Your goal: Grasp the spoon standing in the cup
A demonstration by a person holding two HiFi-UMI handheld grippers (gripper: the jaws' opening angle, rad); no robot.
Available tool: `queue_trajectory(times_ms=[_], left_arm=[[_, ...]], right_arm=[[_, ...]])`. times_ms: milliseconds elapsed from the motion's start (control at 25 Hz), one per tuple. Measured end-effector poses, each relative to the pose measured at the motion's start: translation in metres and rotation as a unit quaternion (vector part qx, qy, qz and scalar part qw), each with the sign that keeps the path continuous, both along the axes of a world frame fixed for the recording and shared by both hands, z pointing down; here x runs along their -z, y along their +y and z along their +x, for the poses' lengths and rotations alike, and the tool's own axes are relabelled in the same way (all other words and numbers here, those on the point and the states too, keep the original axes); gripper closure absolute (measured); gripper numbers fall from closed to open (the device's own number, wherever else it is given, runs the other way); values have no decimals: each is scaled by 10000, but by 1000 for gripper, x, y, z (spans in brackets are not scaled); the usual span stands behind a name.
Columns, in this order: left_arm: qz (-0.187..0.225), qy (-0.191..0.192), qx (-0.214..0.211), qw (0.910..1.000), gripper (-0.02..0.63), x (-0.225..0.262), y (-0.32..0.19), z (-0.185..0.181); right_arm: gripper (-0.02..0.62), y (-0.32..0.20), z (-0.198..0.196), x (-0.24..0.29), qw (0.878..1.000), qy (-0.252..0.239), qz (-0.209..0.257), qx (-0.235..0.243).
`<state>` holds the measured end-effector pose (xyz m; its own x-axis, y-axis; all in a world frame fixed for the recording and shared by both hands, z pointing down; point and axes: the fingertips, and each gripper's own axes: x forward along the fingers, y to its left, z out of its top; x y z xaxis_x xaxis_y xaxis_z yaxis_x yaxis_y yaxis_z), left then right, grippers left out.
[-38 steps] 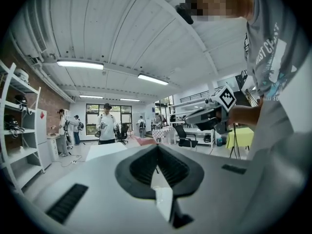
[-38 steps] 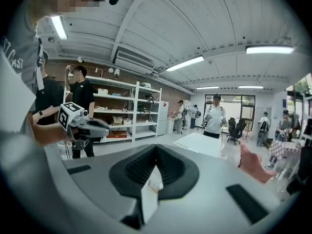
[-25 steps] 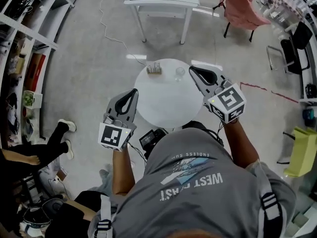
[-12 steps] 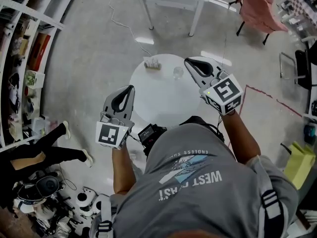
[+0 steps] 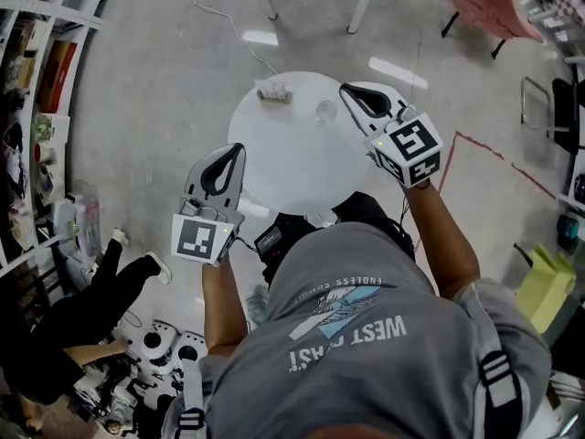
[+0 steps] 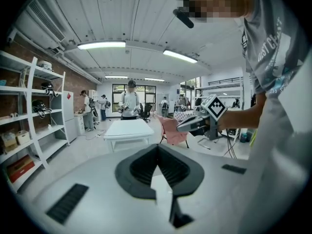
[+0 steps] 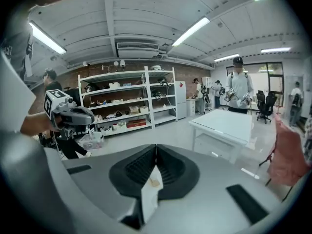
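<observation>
A small clear cup (image 5: 326, 111) stands near the far right edge of the round white table (image 5: 292, 163). It is too small to make out a spoon in it. My right gripper (image 5: 351, 91) hovers just right of the cup, apart from it, with its jaws shut and empty (image 7: 156, 147). My left gripper (image 5: 235, 150) hangs over the table's near left edge, jaws shut with nothing between them (image 6: 157, 147). Neither gripper view shows the table or the cup. Each shows the other gripper: the right gripper (image 6: 200, 123) and the left gripper (image 7: 68, 113).
A small grey holder (image 5: 272, 91) sits at the table's far left edge. A white rectangular table (image 6: 127, 129) and a pink-draped chair (image 5: 494, 3) stand beyond. Shelves (image 5: 37, 71) line the left wall. A person's legs (image 5: 101, 286) are at lower left.
Both grippers have sunk lower. The head view has shifted, so the table sits higher in the picture. The right gripper now lies beside the cup. The person at left has moved.
</observation>
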<state>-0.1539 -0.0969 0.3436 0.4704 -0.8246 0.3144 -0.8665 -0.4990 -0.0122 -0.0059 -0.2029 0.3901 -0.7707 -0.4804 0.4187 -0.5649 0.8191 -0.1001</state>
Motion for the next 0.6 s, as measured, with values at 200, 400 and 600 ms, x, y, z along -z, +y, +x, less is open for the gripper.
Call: queue_trajectory(times_ms=[200,400,600], left_arm=[[-135,89,-155,9997,603,-15,-13,-5],[-270,134,-245,9992,603,-30,-12,-8],[-446,190,-177,9987,603,-47,-13,-22]], right_arm=[[592,-10,-6,-41,9993,243,-240,-115],[592,-8,-7,-83,9975,517,-447,-167],[591,-3,-5,-132,9926,930,-737,-248]])
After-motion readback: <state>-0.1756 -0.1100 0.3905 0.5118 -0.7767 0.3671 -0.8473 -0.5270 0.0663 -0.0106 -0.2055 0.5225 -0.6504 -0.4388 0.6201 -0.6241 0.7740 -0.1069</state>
